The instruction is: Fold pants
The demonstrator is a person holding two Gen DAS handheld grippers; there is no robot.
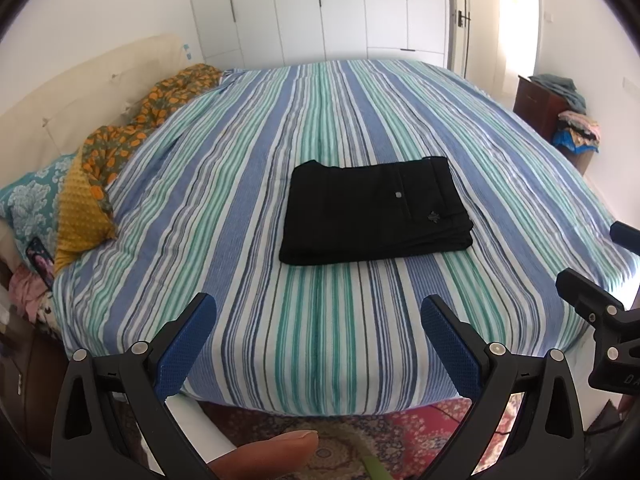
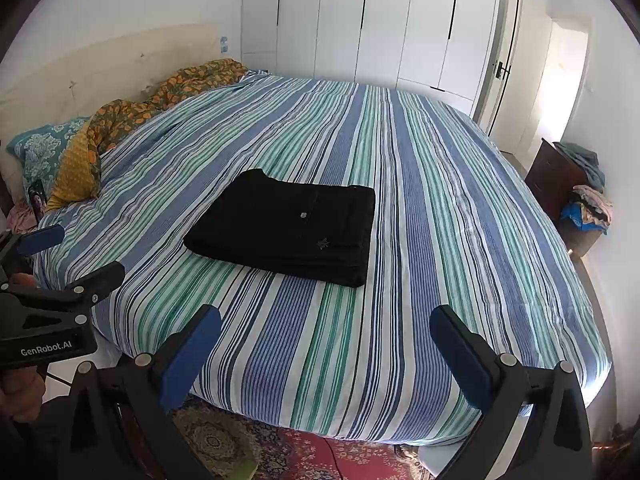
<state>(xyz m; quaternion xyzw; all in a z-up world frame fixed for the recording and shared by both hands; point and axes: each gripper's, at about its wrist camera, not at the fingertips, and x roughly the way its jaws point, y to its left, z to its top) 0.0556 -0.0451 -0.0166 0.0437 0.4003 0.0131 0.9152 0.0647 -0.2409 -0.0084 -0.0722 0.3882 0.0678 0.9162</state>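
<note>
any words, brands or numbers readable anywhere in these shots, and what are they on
"GenRobot.AI": white print on the black body of the left gripper, seen in the right wrist view.
"DA": partial white letters on the right gripper body at the frame edge in the left wrist view; the rest is cut off.
The small tag and emblem on the folded black pants are too small to read.
No other text is legible.

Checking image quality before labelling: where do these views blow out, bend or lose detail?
Left wrist view: the doorway is blown out, the bed bulges from fisheye, the black pants show few folds. Right wrist view: doorway glares, corners vignette.
</note>
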